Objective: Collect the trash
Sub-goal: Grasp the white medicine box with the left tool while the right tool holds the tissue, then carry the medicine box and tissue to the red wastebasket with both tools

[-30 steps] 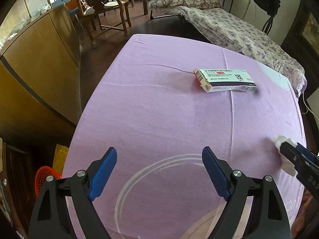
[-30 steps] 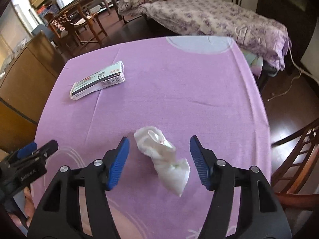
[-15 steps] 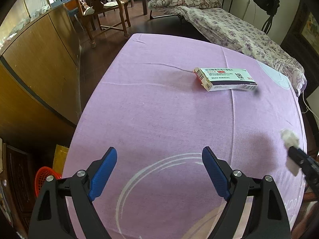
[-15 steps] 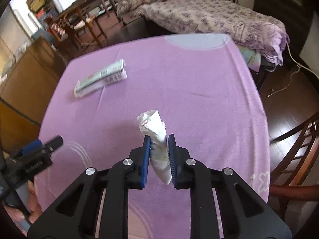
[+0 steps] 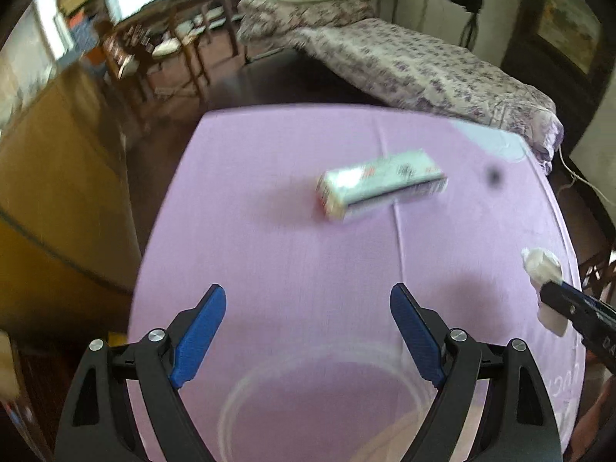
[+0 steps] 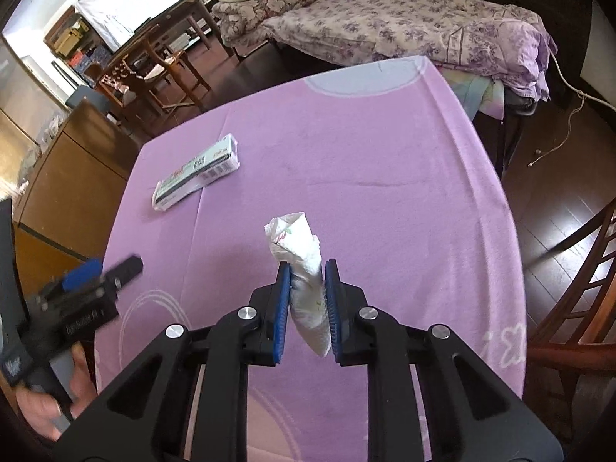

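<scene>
Pink-purple cloth covers the bench [image 6: 385,154], and two pieces of trash are in view. The crumpled white paper tissue [image 6: 304,269] is pinched upright in the right gripper [image 6: 307,300], whose blue-padded jaws are clenched on its lower half, so the twisted top stands above them and a tail hangs below. A grip that low on the wad looks chosen to keep the soft paper from slipping out while it is carried. From the left wrist view the same tissue [image 5: 543,265] shows at the far right edge, clear of the cloth as far as the blur allows.

Farther back lies the long white and green cardboard medicine box [image 6: 196,171], flat on the cloth, well apart from both grippers. The left gripper [image 5: 308,331] hangs above the near part of the bench with its jaws released and wide, nothing between them, pointed roughly toward the box [image 5: 381,183]. That open, aimed posture suggests the box is its likely target. No bin is visible in either view, so where the tissue should go cannot be told.
</scene>
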`<state>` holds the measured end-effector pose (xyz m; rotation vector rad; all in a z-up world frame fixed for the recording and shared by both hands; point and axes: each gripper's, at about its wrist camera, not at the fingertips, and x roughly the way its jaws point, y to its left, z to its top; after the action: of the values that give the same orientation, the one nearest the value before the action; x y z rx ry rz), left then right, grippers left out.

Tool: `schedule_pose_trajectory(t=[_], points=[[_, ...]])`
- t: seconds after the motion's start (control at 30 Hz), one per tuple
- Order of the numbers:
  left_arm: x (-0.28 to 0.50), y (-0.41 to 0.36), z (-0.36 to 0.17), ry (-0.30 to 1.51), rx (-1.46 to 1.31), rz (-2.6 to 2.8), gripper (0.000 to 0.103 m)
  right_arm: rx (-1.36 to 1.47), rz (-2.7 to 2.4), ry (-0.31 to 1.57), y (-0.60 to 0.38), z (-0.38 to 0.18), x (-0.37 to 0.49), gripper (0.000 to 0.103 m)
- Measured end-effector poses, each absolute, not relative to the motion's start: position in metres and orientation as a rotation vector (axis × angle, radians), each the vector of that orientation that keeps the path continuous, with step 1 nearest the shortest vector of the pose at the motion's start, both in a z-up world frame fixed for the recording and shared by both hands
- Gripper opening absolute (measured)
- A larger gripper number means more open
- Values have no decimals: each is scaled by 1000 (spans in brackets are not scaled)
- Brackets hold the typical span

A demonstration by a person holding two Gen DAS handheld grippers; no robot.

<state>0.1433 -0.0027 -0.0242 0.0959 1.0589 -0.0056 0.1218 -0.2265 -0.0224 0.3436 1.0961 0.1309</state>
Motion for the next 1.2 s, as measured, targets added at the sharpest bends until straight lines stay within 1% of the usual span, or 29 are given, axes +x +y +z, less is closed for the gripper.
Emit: schedule_pose_trajectory(t=[0.1,0.27,0.43,0.57,0.67,0.77,0.8,0.83,0.87,0.93,1.0,1.1,1.2], points=[[164,-14,-22,1029,195,-35,86,373,138,1088,-235,-20,122,20],[198,-32,-35,1039,347,-96,86,405,164,1094,-242,-20,123,20],[219,-50,-51,1049,414,-153,86,407,196,1126,-236,-26,126,22],[232,-62,-70,1072,495,-178,86,403,194,1147,-235,-31,128,22],[237,-68,-72,1057,501,-196,87,395,194,1150,-234,-33,129,23],[240,-70,-73,1060,480,-219,86,390,200,1155,-232,-34,128,23],[239,-71,-73,1054,479,-223,79,388,202,1156,-230,-34,128,23],[238,-73,-72,1046,486,-228,71,385,204,1156,-229,-34,128,23],[237,-75,-72,1042,493,-226,66,381,206,1154,-228,-34,127,23],[234,-77,-72,1049,488,-228,44,376,206,1150,-228,-33,127,23],[229,-80,-72,1053,483,-225,43,377,202,1150,-228,-34,127,23],[219,-79,-66,1055,473,-215,35,376,202,1150,-231,-34,127,23],[206,-72,-58,1095,403,-214,32,382,202,1147,-232,-32,127,23]])
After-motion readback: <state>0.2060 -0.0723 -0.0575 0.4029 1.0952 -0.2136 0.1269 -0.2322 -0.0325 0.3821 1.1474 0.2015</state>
